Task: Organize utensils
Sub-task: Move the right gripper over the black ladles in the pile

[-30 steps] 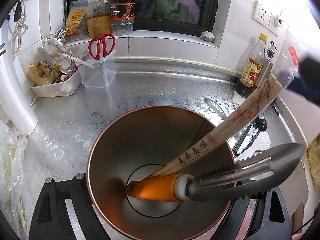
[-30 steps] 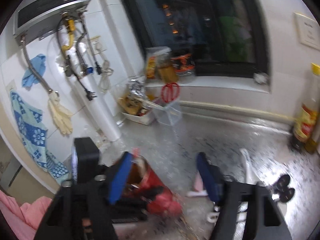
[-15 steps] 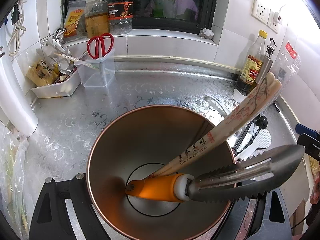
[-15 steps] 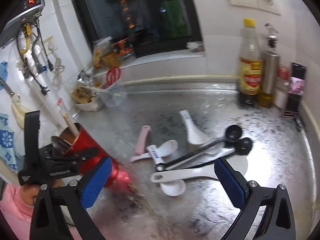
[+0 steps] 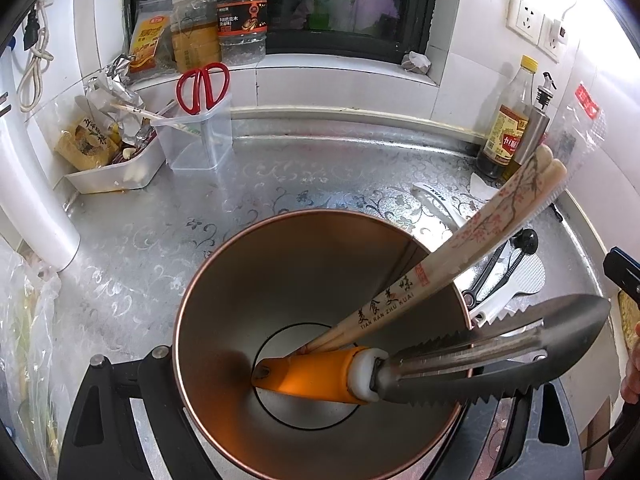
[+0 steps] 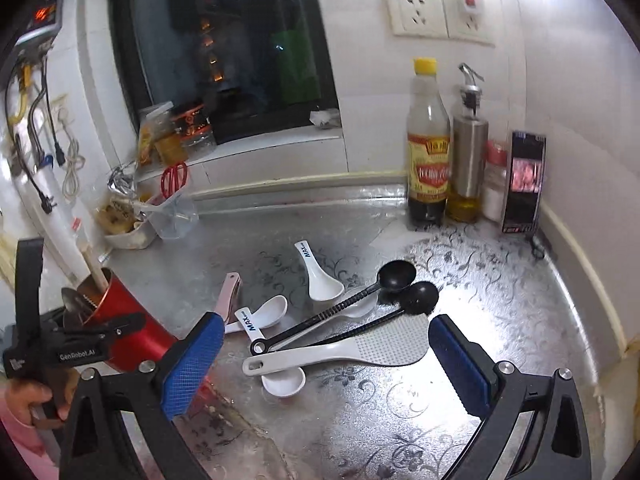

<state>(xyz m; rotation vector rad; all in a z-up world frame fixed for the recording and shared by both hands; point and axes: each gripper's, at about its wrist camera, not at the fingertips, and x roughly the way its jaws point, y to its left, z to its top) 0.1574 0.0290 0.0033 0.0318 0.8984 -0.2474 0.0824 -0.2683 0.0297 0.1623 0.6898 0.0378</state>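
While my left tongs [image 6: 104,332] squeeze the red cup [image 6: 124,320] at the lower left of the right view, my right tongs [image 6: 324,364] have just been opening and now stand wide with nothing between the blue pads [image 6: 192,364]. In the left view the cup's [image 5: 280,280] open mouth fills the lower middle, with chopsticks [image 5: 460,252] and an orange-handled peeler [image 5: 400,364] leaning inside toward the right. On the shiny tabletop [image 6: 500,288], in the middle of the right view, lie white spoons [image 6: 316,272], two black scoops [image 6: 384,280] and a white rice paddle [image 6: 360,350], all close together just above my right tongs
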